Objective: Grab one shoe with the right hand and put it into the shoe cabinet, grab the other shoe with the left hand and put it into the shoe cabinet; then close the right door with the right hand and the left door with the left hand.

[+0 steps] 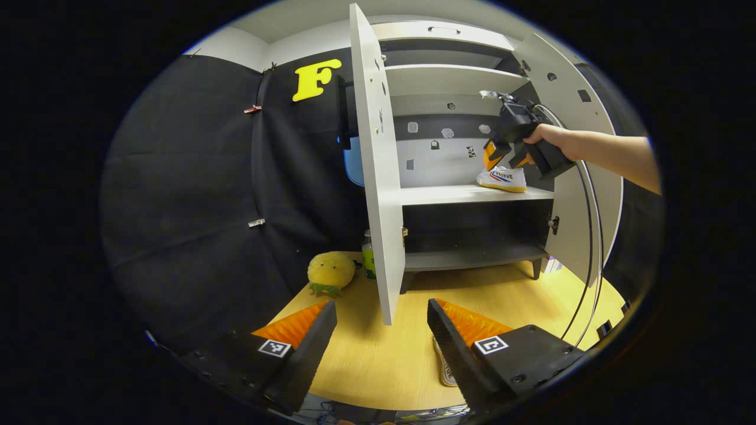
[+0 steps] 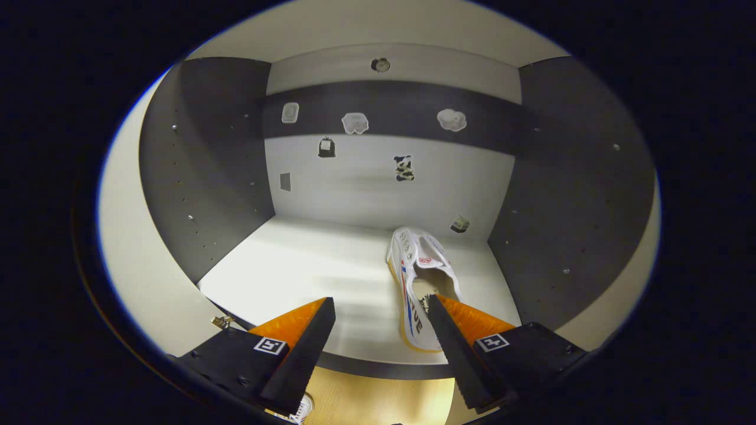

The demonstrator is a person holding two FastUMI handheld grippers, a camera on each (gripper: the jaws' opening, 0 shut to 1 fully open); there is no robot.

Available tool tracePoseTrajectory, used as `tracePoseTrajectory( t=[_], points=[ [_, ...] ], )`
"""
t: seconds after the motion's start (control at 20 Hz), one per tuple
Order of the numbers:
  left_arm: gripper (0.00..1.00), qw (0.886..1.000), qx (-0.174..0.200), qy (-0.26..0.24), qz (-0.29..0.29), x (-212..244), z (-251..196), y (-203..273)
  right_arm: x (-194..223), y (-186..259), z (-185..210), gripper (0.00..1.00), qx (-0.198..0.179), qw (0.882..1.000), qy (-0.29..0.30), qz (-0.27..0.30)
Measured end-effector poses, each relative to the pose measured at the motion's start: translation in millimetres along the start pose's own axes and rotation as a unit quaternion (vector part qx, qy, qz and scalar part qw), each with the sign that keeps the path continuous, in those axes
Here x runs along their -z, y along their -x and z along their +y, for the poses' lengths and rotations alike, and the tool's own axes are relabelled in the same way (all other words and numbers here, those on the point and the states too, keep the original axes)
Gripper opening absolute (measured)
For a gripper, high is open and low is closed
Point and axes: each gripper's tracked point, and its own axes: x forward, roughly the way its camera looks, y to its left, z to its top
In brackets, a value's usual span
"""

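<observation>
A white shoe [image 2: 422,277] with red and blue stripes lies on the cabinet's middle shelf [image 2: 295,271], toe toward the back wall. My right gripper [image 2: 381,313] is open at the shelf's front edge, its right finger overlapping the shoe's heel; nothing sits between the fingers. From the left gripper view, that gripper [image 1: 507,160] hovers just above the shoe [image 1: 503,179], held by a hand. The second white shoe [image 1: 444,366] lies on the wooden floor, partly hidden behind my right finger. My left gripper [image 1: 381,319] is open and low over the floor, holding nothing.
Both cabinet doors stand open: the left door [image 1: 378,177] juts toward me edge-on, the right door [image 1: 582,147] swings wide behind the arm. A yellow plush toy [image 1: 331,273] and a green bottle [image 1: 368,255] sit by the left door's foot. A cable [image 1: 593,248] hangs from the right gripper.
</observation>
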Motion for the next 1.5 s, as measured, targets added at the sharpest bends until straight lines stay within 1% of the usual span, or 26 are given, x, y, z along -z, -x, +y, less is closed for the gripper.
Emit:
tracePoseTrajectory(
  t=[0.1,0.3,0.55,0.65,0.75,1.0,1.15,1.3,1.4,1.45,1.5],
  points=[
    [0.97,1.0,0.019,0.009,0.006,11.0,-1.2,-4.6,6.7,31.4,5.8,1.0,-0.004,1.0,-0.011,-0.026],
    [0.97,0.997,0.071,0.031,0.026,34.5,-7.7,-17.8,41.3,90.4,9.1,0.99,0.005,0.998,-0.014,-0.067],
    [0.97,0.989,0.124,0.034,0.068,77.9,-26.5,-38.7,115.1,151.8,4.4,0.98,0.024,0.996,-0.026,-0.086],
    [0.94,0.985,0.146,0.038,0.088,96.5,-39.6,-49.1,152.1,171.7,3.2,0.98,0.03,0.996,-0.02,-0.077],
    [0.94,0.981,0.161,0.031,0.107,114.1,-51.5,-61.6,189.2,188.5,1.6,0.99,0.034,0.998,-0.02,-0.058],
    [0.94,0.969,0.196,0.004,0.147,151.5,-87.5,-89.6,273.3,222.9,-13.2,0.99,0.053,0.997,-0.052,0.003],
    [0.94,0.963,0.205,-0.014,0.176,177.8,-107.4,-103.6,305.8,238.6,-25.9,0.99,0.069,0.995,-0.068,0.027],
    [0.94,0.96,0.191,-0.056,0.195,198.8,-117.4,-124.5,321.2,251.8,-38.4,0.99,0.084,0.993,-0.077,0.032],
    [0.94,0.959,0.179,-0.078,0.205,208.8,-122.7,-139.9,320.8,253.7,-38.4,0.98,0.083,0.993,-0.083,0.033],
    [0.94,0.959,0.173,-0.084,0.207,211.1,-126.0,-148.5,322.4,255.4,-37.7,0.99,0.08,0.993,-0.082,0.035],
    [0.88,0.959,0.169,-0.087,0.211,212.3,-129.1,-154.8,324.1,256.0,-38.2,0.99,0.08,0.993,-0.08,0.036]
  ],
)
